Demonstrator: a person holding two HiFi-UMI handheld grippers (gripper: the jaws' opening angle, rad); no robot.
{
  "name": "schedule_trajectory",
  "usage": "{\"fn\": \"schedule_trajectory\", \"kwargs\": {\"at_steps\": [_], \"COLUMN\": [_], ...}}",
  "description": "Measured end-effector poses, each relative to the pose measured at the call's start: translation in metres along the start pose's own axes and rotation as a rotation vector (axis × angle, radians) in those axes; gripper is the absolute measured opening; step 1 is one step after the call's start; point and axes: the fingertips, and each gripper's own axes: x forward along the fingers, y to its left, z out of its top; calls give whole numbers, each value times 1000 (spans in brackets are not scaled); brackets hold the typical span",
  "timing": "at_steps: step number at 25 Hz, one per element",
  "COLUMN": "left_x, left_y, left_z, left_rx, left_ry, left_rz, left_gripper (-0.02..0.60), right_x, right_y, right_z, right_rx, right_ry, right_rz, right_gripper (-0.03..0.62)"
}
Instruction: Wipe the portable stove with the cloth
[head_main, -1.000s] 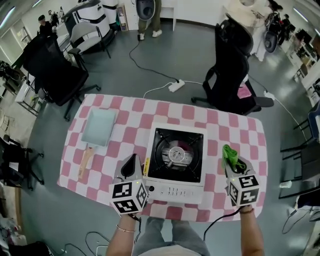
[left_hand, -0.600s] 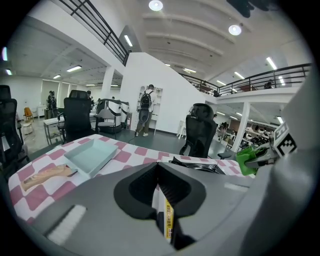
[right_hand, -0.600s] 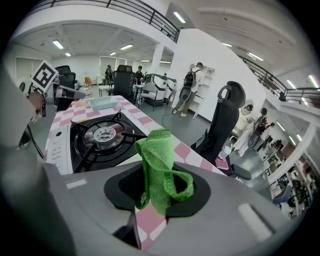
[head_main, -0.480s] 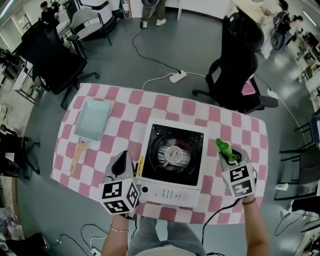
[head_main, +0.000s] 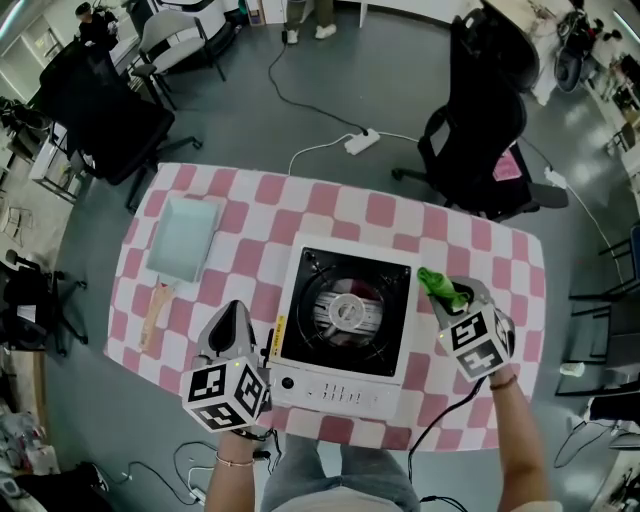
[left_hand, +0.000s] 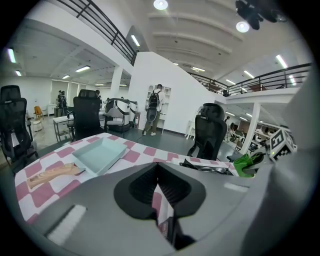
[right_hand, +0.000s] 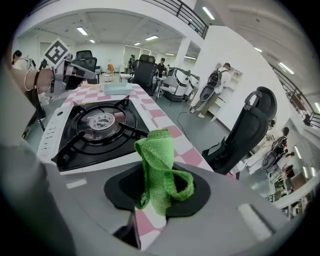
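I'm pinching the crumpled green cloth (right_hand: 157, 160) in my right gripper (right_hand: 157, 192) beside the white portable gas stove (head_main: 340, 386), ready for wiping; my left gripper (left_hand: 159, 185) is hovering, jaws together, empty.

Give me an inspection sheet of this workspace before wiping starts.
Surface: table with pink-and-white checked cover.
Job's things: portable stove at the near edge; green cloth held beside its right side.
Clutter: pale blue rectangular pan with wooden handle, left of the stove.
Tools: left tool shut, empty; right tool shut on green cloth.
Cables: power strip with white cable on the floor beyond the table; black cable below right tool.
Surroundings: black office chairs; people far off.
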Motion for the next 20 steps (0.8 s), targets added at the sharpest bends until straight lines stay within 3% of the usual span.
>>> {"fn": "schedule_trajectory", "kwargs": {"at_steps": [9, 20], "left_x": [4, -1], "left_y": [-2, 2], "left_z": [0, 0], "left_rx": [-13, -13], "left_ry": [14, 21], "left_rz": [19, 48], "left_gripper": [0, 0], "right_x": [23, 38], "right_y": [-11, -4], "right_z": [4, 0], "right_rx": [-96, -266], "right_ry": [3, 78], "right_rz": [39, 91], "right_gripper": [109, 108]}}
